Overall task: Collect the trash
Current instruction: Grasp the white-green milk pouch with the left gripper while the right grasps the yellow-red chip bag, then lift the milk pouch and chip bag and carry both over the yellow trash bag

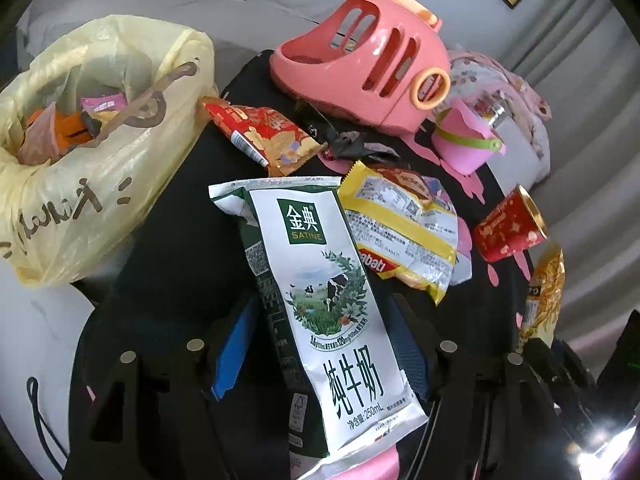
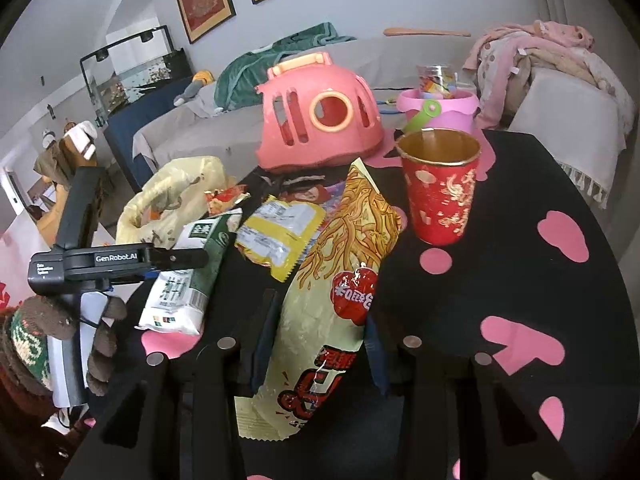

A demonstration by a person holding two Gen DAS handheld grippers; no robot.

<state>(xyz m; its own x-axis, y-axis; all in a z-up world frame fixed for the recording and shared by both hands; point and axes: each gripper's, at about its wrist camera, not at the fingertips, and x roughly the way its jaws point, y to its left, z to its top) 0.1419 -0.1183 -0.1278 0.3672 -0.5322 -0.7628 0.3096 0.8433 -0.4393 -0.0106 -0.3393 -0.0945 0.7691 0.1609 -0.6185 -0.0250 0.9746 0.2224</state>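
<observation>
Left tongs (image 1: 320,344) clamped on flattened white-and-green milk carton (image 1: 320,280), held over black worktop with pink blotches (image 2: 520,280). Right tongs (image 2: 316,344) gripping pale yellow noodle-snack wrapper with red print (image 2: 340,280), blue pads pressed on both sides. Between them on worktop: crumpled yellow-and-white snack wrapper (image 1: 400,232), red snack wrapper (image 1: 260,132), dark crumpled wrapper (image 1: 356,148). Red paper cup with gold rim (image 2: 440,188) upright right of noodle wrapper. Yellow plastic trash bag (image 1: 92,140) open at worktop's left edge, wrappers inside. Pink plastic slotted toy basket (image 1: 368,68) and small pink bucket (image 1: 464,140) at far side.
</observation>
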